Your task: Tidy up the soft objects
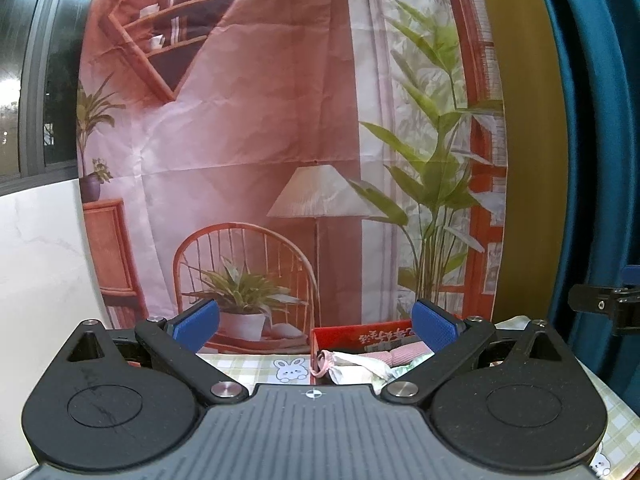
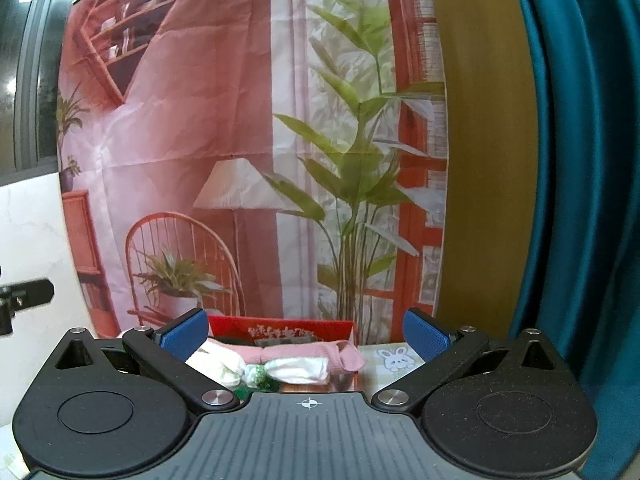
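Note:
A red box stands on the table and holds several soft rolled cloths: a pink one and white ones. The same red box shows in the left wrist view with a pink-trimmed white cloth and a pink roll in it. My left gripper is open and empty, held above the table to the left of the box. My right gripper is open and empty, just in front of the box. The near part of the box is hidden by the gripper bodies.
A checked tablecloth with rabbit prints covers the table. A printed backdrop of a room hangs close behind. A blue curtain hangs at the right. The other gripper's black part shows at the right edge.

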Motion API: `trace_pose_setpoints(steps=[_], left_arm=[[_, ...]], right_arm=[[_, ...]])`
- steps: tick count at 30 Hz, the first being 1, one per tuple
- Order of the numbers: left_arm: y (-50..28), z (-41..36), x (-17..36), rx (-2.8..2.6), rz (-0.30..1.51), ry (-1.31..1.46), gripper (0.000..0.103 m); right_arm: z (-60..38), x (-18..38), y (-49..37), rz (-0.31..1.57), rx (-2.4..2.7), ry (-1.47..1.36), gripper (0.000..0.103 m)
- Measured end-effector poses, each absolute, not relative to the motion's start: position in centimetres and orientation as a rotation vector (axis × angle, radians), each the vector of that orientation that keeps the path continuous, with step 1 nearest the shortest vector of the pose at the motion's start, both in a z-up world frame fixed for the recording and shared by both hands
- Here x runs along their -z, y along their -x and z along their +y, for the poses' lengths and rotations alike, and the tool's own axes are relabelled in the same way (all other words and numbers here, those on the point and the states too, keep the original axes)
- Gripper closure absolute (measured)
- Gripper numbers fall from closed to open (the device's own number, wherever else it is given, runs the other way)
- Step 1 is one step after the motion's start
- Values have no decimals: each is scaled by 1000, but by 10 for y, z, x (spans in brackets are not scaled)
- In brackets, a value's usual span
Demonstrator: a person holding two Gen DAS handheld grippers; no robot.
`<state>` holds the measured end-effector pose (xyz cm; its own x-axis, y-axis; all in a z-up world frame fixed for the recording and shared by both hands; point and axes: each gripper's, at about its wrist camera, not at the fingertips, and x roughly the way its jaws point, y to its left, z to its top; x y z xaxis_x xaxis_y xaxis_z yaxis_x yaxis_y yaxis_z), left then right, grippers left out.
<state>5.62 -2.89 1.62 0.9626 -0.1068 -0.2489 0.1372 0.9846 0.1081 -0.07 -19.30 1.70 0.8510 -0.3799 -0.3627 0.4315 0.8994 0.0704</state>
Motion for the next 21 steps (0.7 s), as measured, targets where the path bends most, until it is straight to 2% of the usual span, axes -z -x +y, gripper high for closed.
trace_pose_setpoints(steps=[21], left_arm=[[-55,-28,-9,134,274,-92,0]], right_arm=[[-196,-9,-1,381,426,-170,0]])
